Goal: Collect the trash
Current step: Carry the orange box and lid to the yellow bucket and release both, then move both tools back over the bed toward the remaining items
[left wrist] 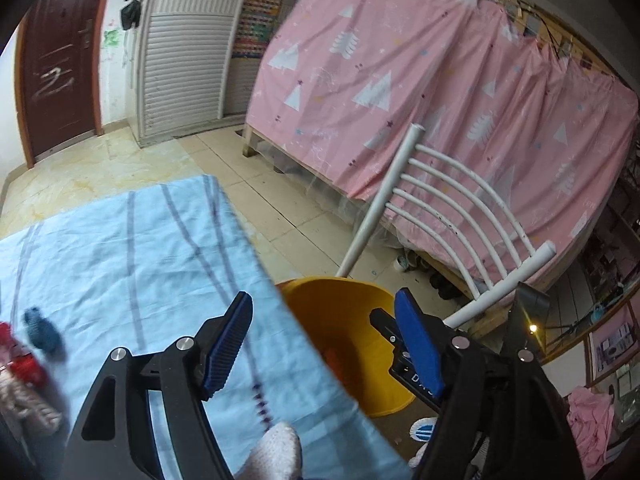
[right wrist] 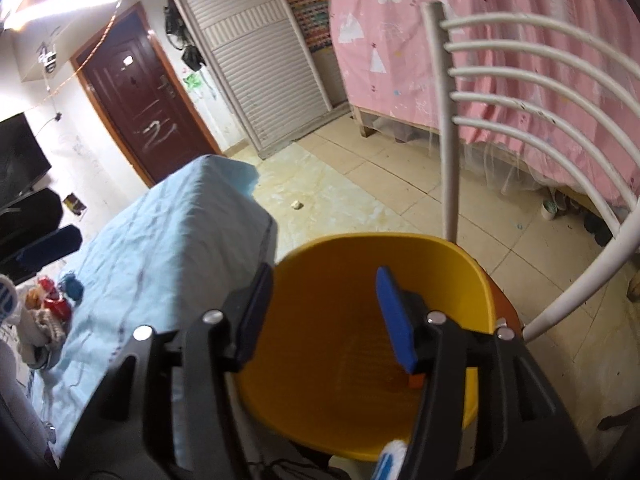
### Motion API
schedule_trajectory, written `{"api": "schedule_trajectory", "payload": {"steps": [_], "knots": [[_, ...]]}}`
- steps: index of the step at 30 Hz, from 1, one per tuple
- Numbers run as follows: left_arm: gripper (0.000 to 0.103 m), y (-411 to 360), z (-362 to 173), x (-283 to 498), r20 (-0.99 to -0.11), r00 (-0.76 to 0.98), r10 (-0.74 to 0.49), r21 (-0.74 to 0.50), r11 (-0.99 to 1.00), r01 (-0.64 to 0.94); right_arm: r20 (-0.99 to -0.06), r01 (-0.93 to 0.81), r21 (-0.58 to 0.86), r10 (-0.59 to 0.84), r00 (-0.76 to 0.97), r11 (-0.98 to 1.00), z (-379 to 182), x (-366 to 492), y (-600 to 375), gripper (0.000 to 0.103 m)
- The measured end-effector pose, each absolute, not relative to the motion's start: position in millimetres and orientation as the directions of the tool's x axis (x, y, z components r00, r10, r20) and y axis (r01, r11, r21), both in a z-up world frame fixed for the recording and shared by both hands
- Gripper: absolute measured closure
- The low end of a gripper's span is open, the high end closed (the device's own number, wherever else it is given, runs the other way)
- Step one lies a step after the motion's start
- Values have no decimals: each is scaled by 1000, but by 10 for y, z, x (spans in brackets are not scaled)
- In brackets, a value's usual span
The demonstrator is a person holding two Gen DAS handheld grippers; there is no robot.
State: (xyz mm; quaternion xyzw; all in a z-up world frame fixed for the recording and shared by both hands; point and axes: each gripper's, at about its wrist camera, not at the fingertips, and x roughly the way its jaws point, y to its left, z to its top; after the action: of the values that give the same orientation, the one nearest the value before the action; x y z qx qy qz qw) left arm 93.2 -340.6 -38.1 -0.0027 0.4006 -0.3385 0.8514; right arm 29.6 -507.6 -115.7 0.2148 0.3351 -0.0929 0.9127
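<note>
A yellow bin [right wrist: 360,280] stands on a chair seat beside the table; it also shows in the left wrist view [left wrist: 340,320], with something orange [left wrist: 332,360] inside. My right gripper [right wrist: 324,312] is open and empty, right over the bin's mouth. My left gripper [left wrist: 324,344] is open and empty above the table's right edge. Trash lies on the light blue tablecloth [left wrist: 120,260]: a blue scrap [left wrist: 42,332], red wrappers [left wrist: 20,360] and a beige knitted piece [left wrist: 24,404]. The same pile shows in the right wrist view [right wrist: 52,304].
A white metal chair back [right wrist: 520,120] rises behind the bin. A pink-curtained bed [left wrist: 440,100] fills the right. A crumpled white scrap [right wrist: 297,205] lies on the tiled floor. A brown door [right wrist: 144,92] and white louvred wardrobe [right wrist: 256,64] stand beyond.
</note>
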Motion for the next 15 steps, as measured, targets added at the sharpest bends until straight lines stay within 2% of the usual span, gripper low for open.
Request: {"api": "schedule_trajectory", "payload": {"steps": [15], "knots": [[33,-2463,23,862,-615,539,-576,-300,803,515,-606,288,219,-101,789,932,-597,315,-4569,41]]}}
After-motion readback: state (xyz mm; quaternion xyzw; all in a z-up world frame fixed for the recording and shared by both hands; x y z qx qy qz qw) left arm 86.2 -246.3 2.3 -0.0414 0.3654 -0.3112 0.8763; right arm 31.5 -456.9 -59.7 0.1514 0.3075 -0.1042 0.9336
